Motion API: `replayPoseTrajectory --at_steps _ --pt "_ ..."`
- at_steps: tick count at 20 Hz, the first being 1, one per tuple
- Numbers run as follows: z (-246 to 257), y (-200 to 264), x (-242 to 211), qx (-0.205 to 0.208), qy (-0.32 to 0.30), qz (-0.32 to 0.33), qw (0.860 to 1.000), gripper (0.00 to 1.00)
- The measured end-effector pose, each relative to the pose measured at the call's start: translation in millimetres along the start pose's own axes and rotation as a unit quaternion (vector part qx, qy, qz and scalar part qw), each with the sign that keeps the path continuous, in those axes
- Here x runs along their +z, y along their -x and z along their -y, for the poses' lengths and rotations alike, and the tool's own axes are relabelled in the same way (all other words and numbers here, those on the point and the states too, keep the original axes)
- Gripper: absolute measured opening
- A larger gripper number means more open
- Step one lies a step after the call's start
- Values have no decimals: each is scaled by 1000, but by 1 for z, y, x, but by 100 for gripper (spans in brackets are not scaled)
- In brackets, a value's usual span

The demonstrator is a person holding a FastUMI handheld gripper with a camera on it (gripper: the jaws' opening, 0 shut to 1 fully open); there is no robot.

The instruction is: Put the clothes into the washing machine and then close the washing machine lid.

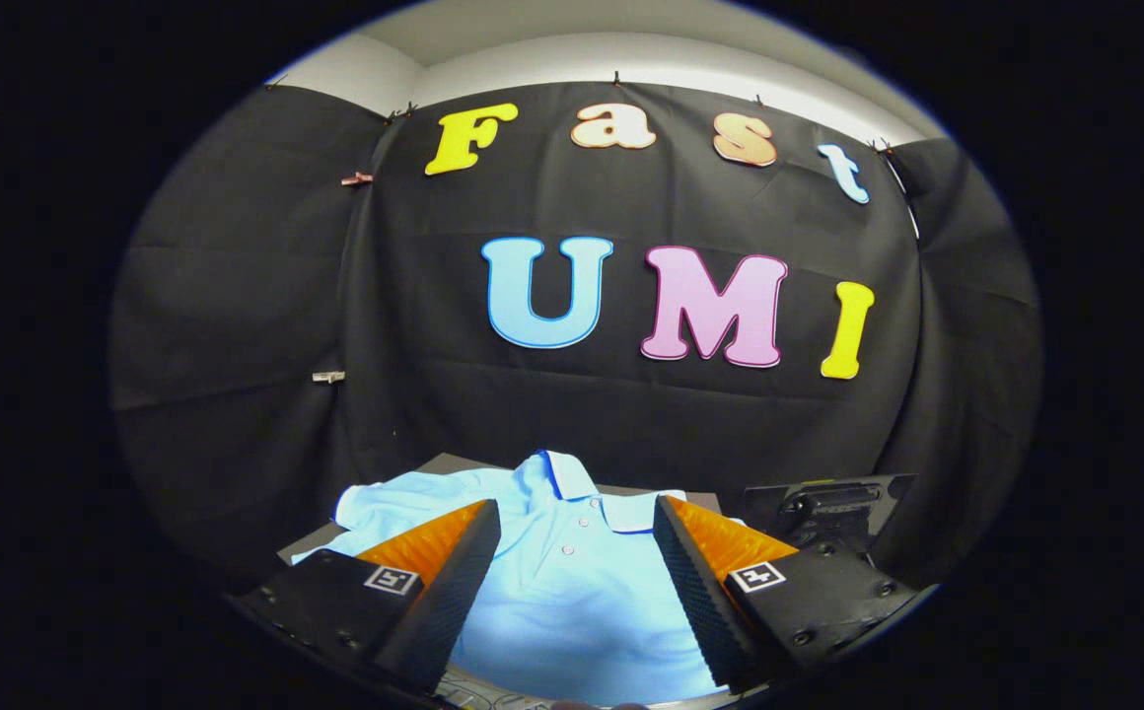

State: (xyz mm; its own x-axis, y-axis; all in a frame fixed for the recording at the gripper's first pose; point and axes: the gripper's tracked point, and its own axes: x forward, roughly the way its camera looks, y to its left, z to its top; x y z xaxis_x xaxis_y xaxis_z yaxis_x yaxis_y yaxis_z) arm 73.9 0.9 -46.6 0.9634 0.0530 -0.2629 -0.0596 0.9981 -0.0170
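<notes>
A light blue polo shirt [572, 582] with a dark blue collar edge lies spread flat on a dark table [454, 463], collar pointing away from me. My gripper [577, 518] hovers above the shirt's chest, open wide, nothing between its fingers. Its two fingers [454, 552] carry orange sides and black ribbed pads, and the shirt's button placket shows in the gap between them. A dark boxy object [828, 503], possibly part of the washing machine, sits just beyond the right finger; I cannot tell what it is.
Black cloth walls close off the booth behind the table and on both sides. The table's far edge runs just behind the shirt's collar. A white wall strip shows above the cloth.
</notes>
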Motion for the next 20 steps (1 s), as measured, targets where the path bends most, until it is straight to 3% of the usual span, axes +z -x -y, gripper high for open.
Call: replayPoseTrajectory --at_steps 5,11,16,20 --pt "-2 -47 -35 -17 10 -117 993 98" --pt "7 -75 -109 -31 17 -271 962 98" --pt "5 -75 -113 -23 -38 -278 960 99" --pt "3 -74 -111 -19 -28 -261 965 94"
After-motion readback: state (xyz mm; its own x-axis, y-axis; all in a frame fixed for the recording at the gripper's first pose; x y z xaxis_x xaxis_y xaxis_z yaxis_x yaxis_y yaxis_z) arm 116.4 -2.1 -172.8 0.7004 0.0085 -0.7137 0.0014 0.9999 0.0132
